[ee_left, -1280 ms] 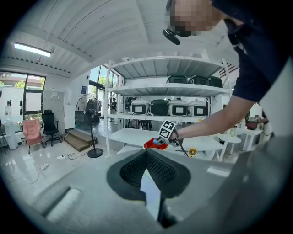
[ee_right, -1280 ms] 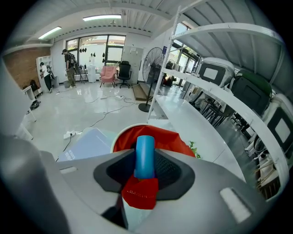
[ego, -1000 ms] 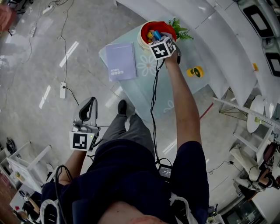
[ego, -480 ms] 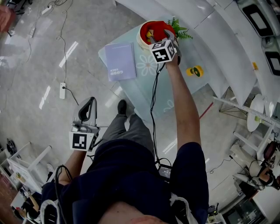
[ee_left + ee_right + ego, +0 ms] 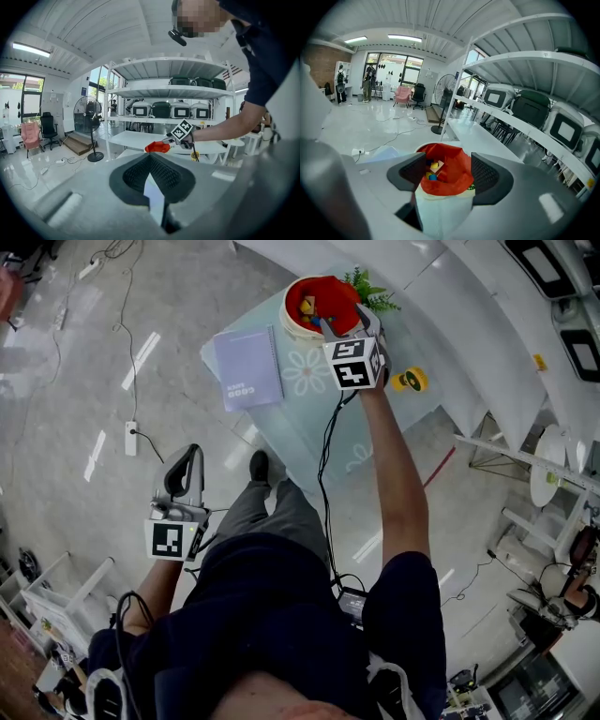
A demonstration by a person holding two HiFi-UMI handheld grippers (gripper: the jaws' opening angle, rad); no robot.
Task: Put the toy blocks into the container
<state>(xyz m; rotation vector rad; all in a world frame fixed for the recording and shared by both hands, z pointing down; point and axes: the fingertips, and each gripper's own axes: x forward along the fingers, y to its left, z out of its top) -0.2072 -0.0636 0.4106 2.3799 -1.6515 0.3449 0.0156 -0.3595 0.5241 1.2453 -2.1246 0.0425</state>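
Observation:
A white container with a red liner [image 5: 314, 304] stands at the far end of the glass table [image 5: 323, 427]. Several toy blocks [image 5: 432, 169], yellow and blue among them, lie inside it. My right gripper [image 5: 339, 326] hovers just above and in front of the container's near rim. Its jaws have just been opening and stand open, with nothing between the pads. In the right gripper view the container [image 5: 440, 206] shows between the jaws of the gripper [image 5: 449, 172]. My left gripper [image 5: 188, 463] hangs low at my left side, far from the table, with its pads [image 5: 133, 176] together and empty.
A purple notebook [image 5: 247, 368] lies on the table's left part. A green plant [image 5: 370, 292] stands behind the container and a yellow roll [image 5: 409, 381] lies to its right. A power strip [image 5: 130, 439] and cables lie on the floor. White shelving runs along the right.
The right gripper held a blue block over the container, then opened. The block is now inside, and the gripper has lifted and drawn back a little. The left gripper stayed put.

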